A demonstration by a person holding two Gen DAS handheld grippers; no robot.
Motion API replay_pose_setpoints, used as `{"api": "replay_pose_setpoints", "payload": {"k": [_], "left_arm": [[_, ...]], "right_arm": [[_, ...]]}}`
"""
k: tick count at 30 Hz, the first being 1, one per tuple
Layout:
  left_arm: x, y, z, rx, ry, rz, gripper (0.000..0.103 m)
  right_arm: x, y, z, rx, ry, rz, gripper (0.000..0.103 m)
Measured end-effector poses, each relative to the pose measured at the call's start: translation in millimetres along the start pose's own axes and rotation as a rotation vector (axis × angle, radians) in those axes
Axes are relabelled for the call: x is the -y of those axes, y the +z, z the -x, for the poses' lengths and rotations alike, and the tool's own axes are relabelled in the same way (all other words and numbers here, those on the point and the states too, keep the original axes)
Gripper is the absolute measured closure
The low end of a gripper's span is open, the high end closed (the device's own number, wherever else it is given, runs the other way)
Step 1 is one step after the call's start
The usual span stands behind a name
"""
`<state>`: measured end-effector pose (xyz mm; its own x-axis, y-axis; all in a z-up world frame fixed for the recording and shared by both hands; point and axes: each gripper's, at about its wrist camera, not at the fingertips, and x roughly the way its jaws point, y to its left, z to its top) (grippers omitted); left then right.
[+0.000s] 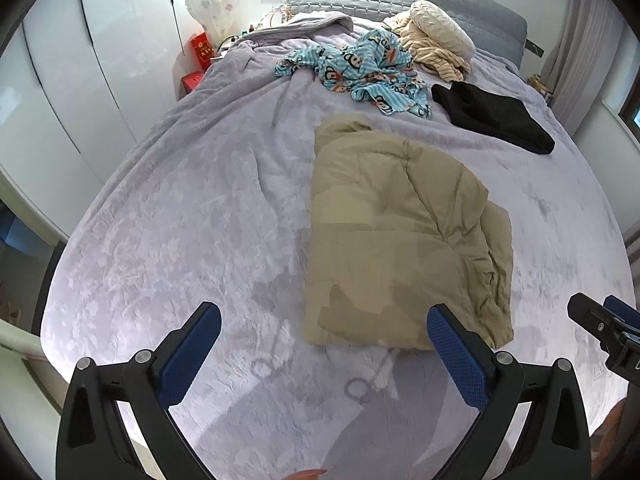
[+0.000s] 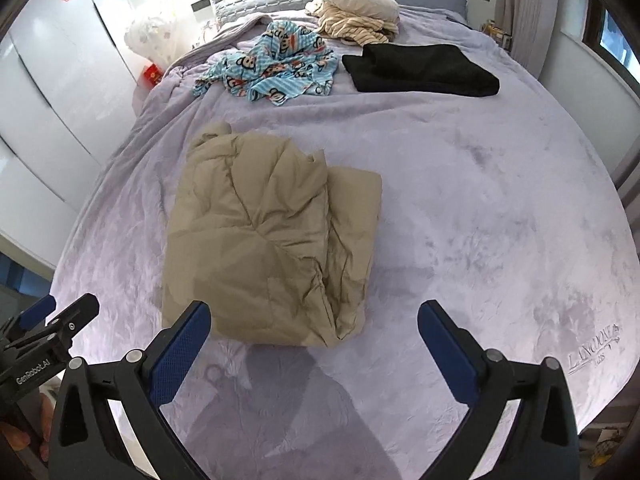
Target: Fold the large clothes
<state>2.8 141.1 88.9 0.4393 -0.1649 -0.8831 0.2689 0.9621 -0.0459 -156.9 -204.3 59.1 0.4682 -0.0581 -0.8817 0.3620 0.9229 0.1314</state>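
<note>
Trouble, as I judge it, lies mostly in the puffy tan jacket springing back open. From my left wrist view it sits folded into a thick block on the lilac bed cover, at about one o'clock from my left tool, whose fingers stand wide apart and hold nothing. Its near edge lies just beyond my right-hand pad, not touching it as far as I can tell. At two o'clock its layers bulge loosely, so if I pinch only the top layer the stack could peel apart. Further off, at twelve o'clock, lie a blue monkey-print garment and a cream bundle, with a folded black garment at one o'clock. My right tool shows at three o'clock.

From my right wrist view the jacket lies at eleven o'clock from my right tool, also spread wide and empty. Here the loose flap on its right side is plain to see, creased and standing up a little. I judge that dragging the block across the plush bed cover could snag that flap and undo the fold, and a shallow grip on such slippery padding could slip. My left tool sits at nine o'clock, near the jacket's corner, so a careless sweep could knock it.
</note>
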Motion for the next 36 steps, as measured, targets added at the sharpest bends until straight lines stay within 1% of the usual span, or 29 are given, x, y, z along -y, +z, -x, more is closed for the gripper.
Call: {"api": "replay_pose_setpoints", "payload": {"k": [9, 36], "left_arm": [[1.1, 0.2, 8.2, 0.022, 0.014, 0.009, 0.0], [3.1, -0.1, 10.3, 0.024, 0.016, 0.007, 0.0]], "right_arm": [[-7.9, 6.4, 7.4, 0.021, -0.029, 0.029, 0.0], [-8.2, 7.0, 8.2, 0.018, -0.022, 0.031, 0.0]]}}
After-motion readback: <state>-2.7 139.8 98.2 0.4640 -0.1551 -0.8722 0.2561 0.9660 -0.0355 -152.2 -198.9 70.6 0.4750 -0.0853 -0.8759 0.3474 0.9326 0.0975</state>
